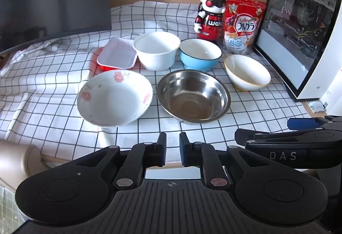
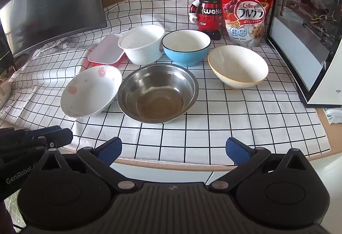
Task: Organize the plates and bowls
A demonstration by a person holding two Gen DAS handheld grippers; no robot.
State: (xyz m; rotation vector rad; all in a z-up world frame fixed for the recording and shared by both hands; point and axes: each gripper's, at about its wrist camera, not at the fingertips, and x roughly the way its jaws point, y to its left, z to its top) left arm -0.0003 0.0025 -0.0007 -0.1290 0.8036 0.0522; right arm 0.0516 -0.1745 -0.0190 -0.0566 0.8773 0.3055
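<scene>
Six dishes are clustered on the checked cloth [image 2: 192, 140]; the steel bowl [image 2: 157, 93] is parked dead centre, with the flower-print bowl [image 2: 90, 92] touching it at 9 o'clock; the blue bowl [image 2: 186, 48] is set at about 1 o'clock from the steel one, and the tall white bowl [image 2: 142, 45] is squeezed right beside it at 11; a white tray [image 2: 105, 52] is stacked on a red one further out toward 10 o'clock; the cream bowl with the yellow rim [image 2: 238, 67] is tipped over a bit, off at 2 o'clock, apart from the rest.

The left gripper [image 1: 172, 150] is held over the near edge of the cloth, its fingers nearly pressed together with only a thin gap and nothing between them; the right gripper [image 2: 173, 151] is held at the table edge with fingers spread wide, nothing gripped.

At 12 o'clock a toy robot [image 2: 206, 7] and a cereal bag [image 2: 248, 14] are stood against the wall.
</scene>
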